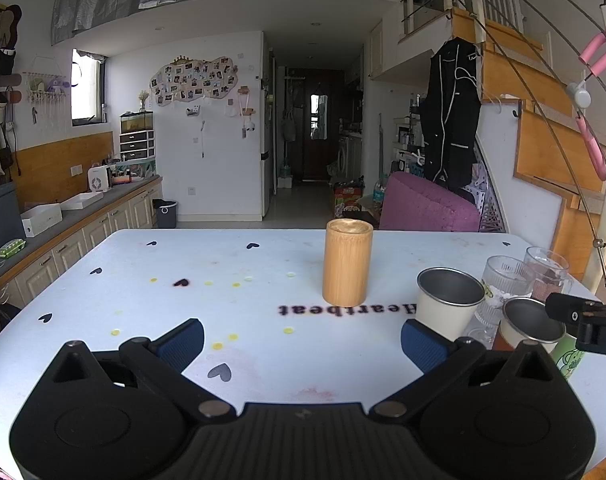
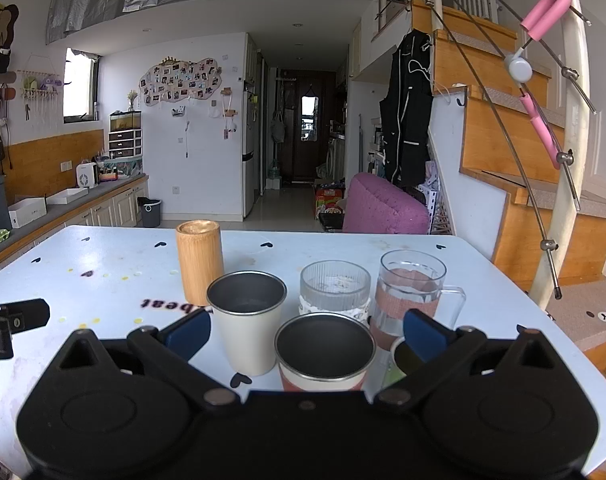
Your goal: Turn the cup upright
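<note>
bamboo cup [image 1: 347, 266] is standing on the white table [image 1: 231, 264], left of a white metal cup [image 1: 447, 300] and two glass cups [image 2: 335, 288]. left gripper [image 1: 303, 344] and right gripper [image 2: 307, 334] are both gaping wide, gripping nothing.

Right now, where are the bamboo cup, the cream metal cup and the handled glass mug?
bamboo cup [image 1: 347, 268]: left wrist view, middle of its side wall.
cream metal cup [image 2: 249, 338]: right wrist view, cream outer wall below the rim.
handled glass mug [image 2: 407, 298]: right wrist view, its pink band.
</note>
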A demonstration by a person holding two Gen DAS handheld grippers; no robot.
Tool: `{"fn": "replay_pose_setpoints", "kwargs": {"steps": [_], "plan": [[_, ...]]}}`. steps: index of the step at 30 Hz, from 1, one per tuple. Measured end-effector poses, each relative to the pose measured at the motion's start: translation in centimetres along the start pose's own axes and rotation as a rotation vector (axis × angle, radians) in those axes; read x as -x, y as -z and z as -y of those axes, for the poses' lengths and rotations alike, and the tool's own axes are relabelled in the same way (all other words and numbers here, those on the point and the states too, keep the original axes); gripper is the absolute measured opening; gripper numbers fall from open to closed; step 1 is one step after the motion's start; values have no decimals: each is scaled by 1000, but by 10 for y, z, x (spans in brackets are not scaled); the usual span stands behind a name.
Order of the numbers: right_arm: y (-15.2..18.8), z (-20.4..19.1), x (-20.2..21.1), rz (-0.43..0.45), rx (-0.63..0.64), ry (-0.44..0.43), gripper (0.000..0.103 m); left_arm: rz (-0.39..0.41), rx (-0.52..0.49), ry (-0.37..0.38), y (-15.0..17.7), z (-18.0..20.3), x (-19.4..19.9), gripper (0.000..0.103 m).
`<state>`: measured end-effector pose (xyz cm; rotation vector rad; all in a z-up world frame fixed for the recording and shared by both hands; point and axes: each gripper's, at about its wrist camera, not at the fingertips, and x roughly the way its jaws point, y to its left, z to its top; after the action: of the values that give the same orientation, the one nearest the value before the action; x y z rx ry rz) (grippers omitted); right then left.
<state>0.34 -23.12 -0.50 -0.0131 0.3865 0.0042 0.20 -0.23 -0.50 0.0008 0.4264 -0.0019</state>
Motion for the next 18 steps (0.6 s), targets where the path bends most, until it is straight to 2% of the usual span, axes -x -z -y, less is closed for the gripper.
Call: {"fn": "replay_pose_setpoints", "kwargs": {"steps": [18], "plan": [[0, -1, 0, 1, 0, 1, 103, 1, 2, -8, 0, -3, -1, 103]]}}
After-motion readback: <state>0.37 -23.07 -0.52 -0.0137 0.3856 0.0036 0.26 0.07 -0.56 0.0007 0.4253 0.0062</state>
